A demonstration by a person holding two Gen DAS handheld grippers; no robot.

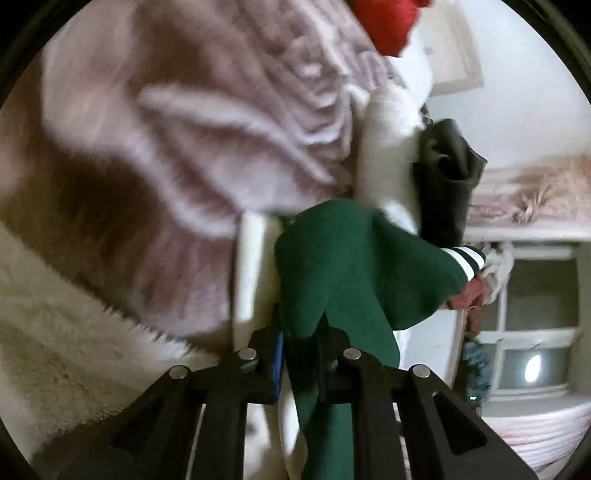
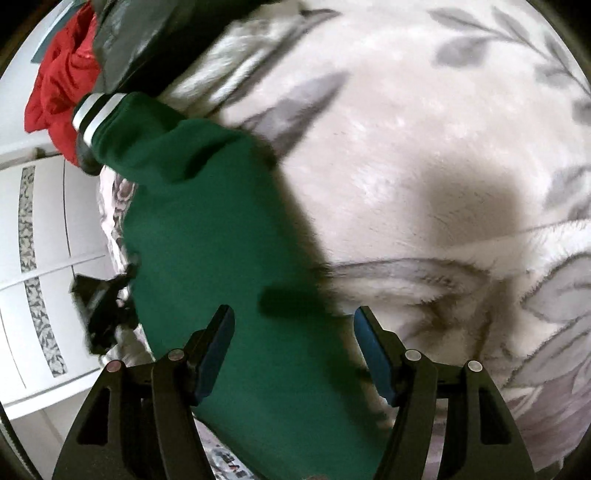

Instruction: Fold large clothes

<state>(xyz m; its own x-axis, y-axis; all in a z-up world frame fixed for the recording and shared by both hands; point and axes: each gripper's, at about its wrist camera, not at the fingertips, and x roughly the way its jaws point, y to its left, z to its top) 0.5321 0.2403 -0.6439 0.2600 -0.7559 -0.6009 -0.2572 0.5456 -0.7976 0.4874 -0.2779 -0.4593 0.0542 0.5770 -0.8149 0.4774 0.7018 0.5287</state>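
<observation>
A dark green garment (image 2: 229,236) with a black-and-white striped cuff (image 2: 96,110) lies on a fluffy pale blanket (image 2: 406,147). My right gripper (image 2: 294,332) hovers over its lower part. The jaws stand wide apart, the cloth lies beneath them, and the blue pads (image 2: 218,347) do not press on it. In the left wrist view my left gripper (image 1: 301,334) is shut on a fold of the same green garment (image 1: 343,266), which rises from between the fingers; the striped cuff (image 1: 467,258) hangs to the right. A dark blurred shape (image 2: 105,314) sits at the garment's left edge.
A red garment (image 2: 59,96) and a dark one (image 2: 147,40) are piled at the blanket's far left. A white cabinet front (image 2: 48,258) stands beside the bed. In the left wrist view there are a dark bag-like item (image 1: 447,177), a red cloth (image 1: 388,22) and a window (image 1: 535,325).
</observation>
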